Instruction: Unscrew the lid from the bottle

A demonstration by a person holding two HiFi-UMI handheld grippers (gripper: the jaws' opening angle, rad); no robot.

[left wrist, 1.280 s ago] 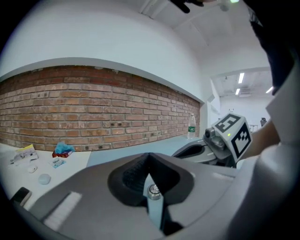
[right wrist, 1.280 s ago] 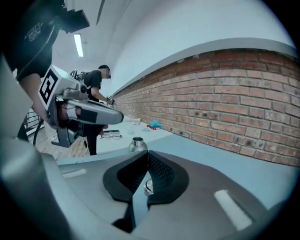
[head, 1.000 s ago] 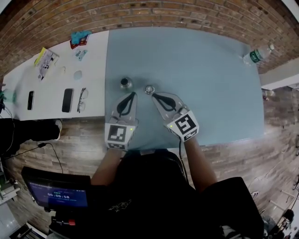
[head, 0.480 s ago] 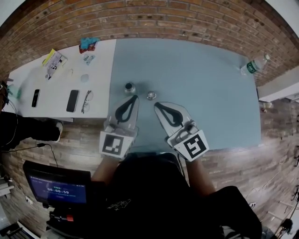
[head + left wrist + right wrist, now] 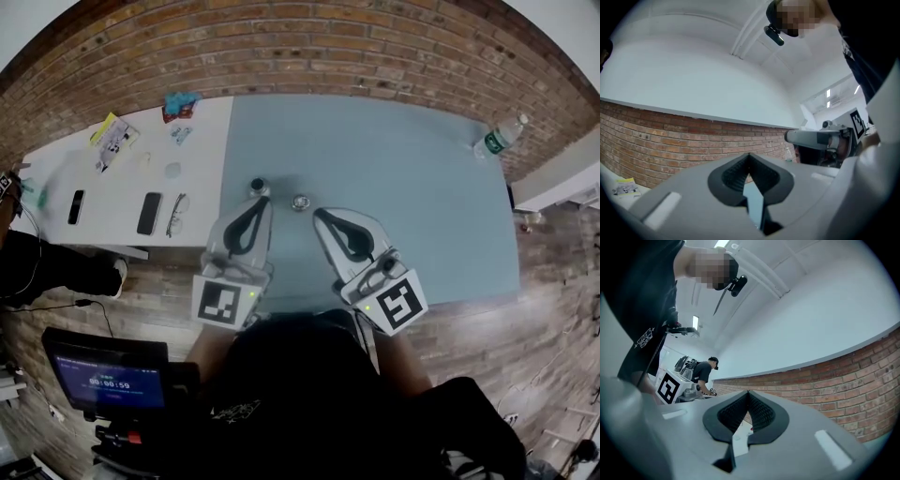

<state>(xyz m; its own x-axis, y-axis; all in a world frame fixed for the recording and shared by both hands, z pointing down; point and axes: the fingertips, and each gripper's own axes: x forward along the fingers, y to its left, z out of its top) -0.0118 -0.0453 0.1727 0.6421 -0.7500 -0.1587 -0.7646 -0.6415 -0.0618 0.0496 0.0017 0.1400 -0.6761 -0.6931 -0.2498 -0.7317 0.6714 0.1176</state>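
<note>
1. The left gripper (image 5: 262, 201) is clenched on nothing. In the left gripper view its dark ribbed pads (image 5: 733, 172) meet at the tips. Only the brick wall (image 5: 670, 145) and a sliver of blue surface show past them.
2. The right gripper (image 5: 320, 215) is likewise clamped together and empty. In the right gripper view its pads meet in a point, with the same wall beyond them.
3. In the head view both grippers are held side by side over the near part of the blue tabletop (image 5: 422, 197). Their tips point away from the person and their marker cubes (image 5: 225, 302) sit toward the body.
4. The bottle (image 5: 259, 187), small and metallic, stands upright on the tabletop just beyond the left gripper's tips. Its top looks dark and uncovered, though it is too small to be sure.
5. The lid (image 5: 300, 202), a small round silvery piece, lies on the tabletop apart from the bottle. It is just ahead of the gap between the two grippers. Neither gripper touches it.
6. Well off to the right of the right gripper, at the tabletop's far corner, sits a clear plastic water bottle (image 5: 497, 139) with a green label.
7. To the left of the left gripper, a white tabletop (image 5: 112, 192) carries two dark phones (image 5: 150, 213), a pair of glasses (image 5: 178, 214), a yellow-edged leaflet (image 5: 112, 141) and a blue packet (image 5: 180, 101).
8. Behind the left gripper, low at the person's left side, a monitor (image 5: 105, 382) glows blue.
</note>
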